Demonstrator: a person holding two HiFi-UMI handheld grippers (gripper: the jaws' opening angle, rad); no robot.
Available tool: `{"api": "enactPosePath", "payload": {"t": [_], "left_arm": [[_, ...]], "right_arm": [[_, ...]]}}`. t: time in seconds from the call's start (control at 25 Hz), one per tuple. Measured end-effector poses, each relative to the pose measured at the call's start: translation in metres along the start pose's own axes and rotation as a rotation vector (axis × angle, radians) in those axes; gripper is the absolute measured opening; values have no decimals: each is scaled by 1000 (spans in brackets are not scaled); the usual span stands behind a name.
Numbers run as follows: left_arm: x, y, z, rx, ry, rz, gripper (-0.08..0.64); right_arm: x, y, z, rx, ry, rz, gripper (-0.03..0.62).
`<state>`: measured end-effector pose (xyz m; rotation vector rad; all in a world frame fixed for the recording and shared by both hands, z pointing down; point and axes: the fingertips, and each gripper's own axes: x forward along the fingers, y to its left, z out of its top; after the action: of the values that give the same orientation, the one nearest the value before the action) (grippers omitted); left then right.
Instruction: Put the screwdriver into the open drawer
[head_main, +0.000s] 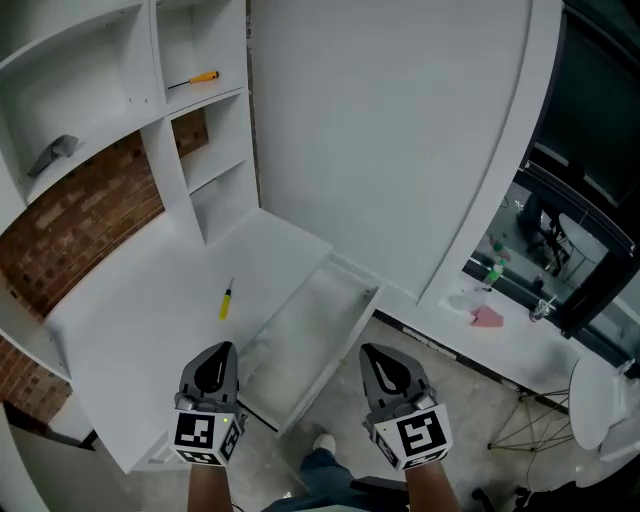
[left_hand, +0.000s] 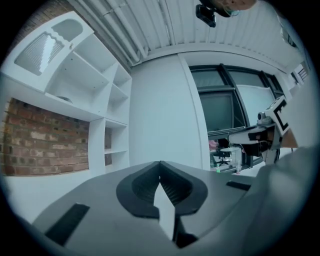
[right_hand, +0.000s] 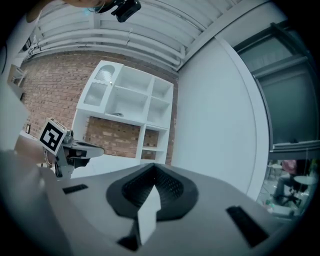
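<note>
A small yellow-handled screwdriver (head_main: 226, 300) lies on the white desk (head_main: 150, 320), just left of the open white drawer (head_main: 300, 340), which looks empty. A second screwdriver with an orange handle (head_main: 205, 77) rests on an upper shelf. My left gripper (head_main: 222, 350) hovers at the desk's near edge, short of the yellow screwdriver, jaws shut on nothing. The right gripper (head_main: 370, 352) hangs beside the drawer's right front corner, also shut and empty. In the left gripper view the left gripper (left_hand: 160, 166) points level at the shelves; in the right gripper view the right gripper (right_hand: 153, 168) does the same.
White shelving (head_main: 205, 150) stands against a brick wall (head_main: 70, 235) behind the desk. A tall white curved panel (head_main: 400, 130) rises right of the drawer. A pink cloth (head_main: 487, 318) lies on a ledge at right. The person's foot (head_main: 322, 445) stands below the drawer front.
</note>
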<state>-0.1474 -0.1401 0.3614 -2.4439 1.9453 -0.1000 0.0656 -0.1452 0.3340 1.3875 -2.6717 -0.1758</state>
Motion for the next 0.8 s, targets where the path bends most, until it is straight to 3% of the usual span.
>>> {"api": "enactPosePath", "payload": {"t": [0.08,0.2,0.28,0.8], "left_arm": [[27,5,-6,-18,31,-2,46],[62,12,-16,-35,69,3,287],[79,18,-24,-30,99,26,353],[112,60,-70,-54,246,104,359]], "right_arm": [[18,-17,-2,-4,6,7,11],[45,-37,-8,-2,21,27,11],[60,-47,-13,5,33,44,11],[126,-50,-54,85,119,126,11]]}}
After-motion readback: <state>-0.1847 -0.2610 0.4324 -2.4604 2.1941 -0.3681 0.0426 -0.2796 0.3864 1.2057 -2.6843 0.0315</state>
